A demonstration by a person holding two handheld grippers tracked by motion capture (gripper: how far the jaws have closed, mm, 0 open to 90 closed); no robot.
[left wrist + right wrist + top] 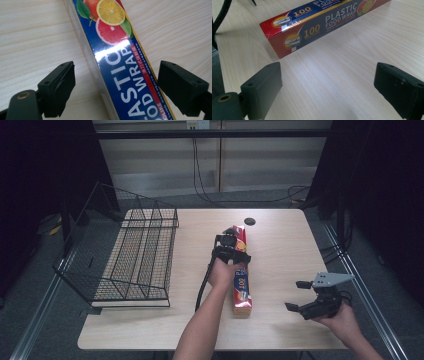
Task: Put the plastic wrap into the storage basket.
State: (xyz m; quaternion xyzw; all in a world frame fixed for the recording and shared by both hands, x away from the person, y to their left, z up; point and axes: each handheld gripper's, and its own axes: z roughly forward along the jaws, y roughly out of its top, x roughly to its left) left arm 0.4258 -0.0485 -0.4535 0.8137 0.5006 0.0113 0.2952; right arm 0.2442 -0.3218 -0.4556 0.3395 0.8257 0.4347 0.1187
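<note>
From the high view, the black wire-mesh basket [131,255] sits on the left part of the pale wooden table [285,250], its low open side toward the middle, and I see nothing lying inside it. The long, narrow blue-and-red cardboard box of plastic food wrap [241,292] lies flat near the table's centre, well apart from the basket. Its long axis runs from my edge of the table toward the far edge, with the far end leaning slightly left. My left gripper [231,251] is over the far half of the box, my hand covering the middle of it. My right gripper [298,296] is off to the right near the front edge, apart from the box, its jaws spread with nothing between them.

In the left gripper view, the box [120,62] runs up between my two black jaws, which stand wide on either side of it. Neither pad presses on the cardboard; bare wood shows on the left side. The end with the printed citrus slices points away from me.

In the right gripper view, the box [322,22] lies on the table beyond my open jaws, slanting from its red "100" end at the left to its fruit end at the upper right. Only bare tabletop lies between the jaws.
</note>
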